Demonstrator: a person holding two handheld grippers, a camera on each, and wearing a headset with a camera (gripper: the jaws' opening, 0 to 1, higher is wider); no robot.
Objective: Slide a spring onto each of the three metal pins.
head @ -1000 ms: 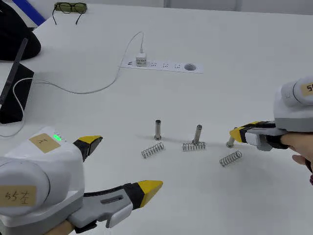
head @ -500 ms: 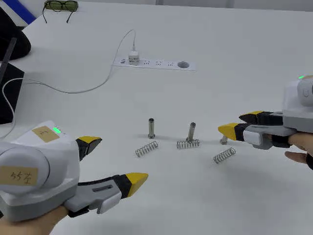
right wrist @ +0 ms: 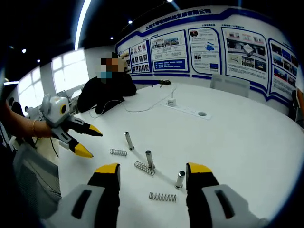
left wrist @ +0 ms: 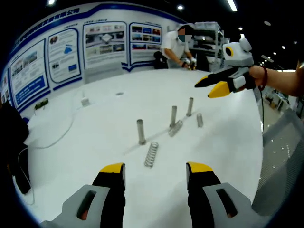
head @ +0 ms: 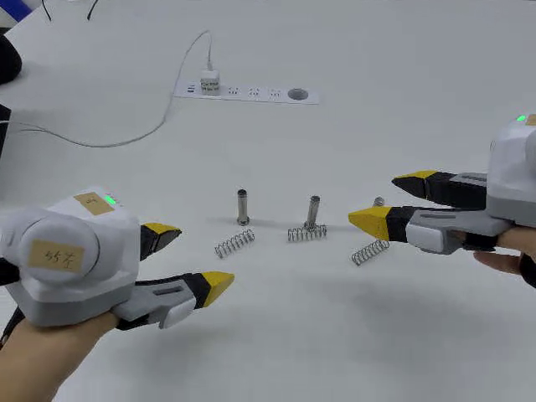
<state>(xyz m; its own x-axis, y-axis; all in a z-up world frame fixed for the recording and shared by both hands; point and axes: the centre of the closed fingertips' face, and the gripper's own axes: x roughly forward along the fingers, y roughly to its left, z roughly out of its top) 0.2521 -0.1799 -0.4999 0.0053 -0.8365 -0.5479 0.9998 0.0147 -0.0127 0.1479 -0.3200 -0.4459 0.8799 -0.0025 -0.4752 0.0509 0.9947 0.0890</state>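
Head view: power strip [head: 251, 91] (one plug [head: 209, 81]) beyond pins [head: 314, 209]

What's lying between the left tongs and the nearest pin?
A spring lies on the table between the left tongs and that pin, in the left gripper view.

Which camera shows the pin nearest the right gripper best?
Right gripper view: the pin stands close and whole. Head view: the right gripper covers all but its top. Left gripper view: whole, but small.

White round worktable [head: 402, 84] w/ power strip [head: 247, 92], blue-trimmed poster wall [right wrist: 228, 42], bright windows [right wrist: 64, 69], ceiling spots [left wrist: 179, 7].
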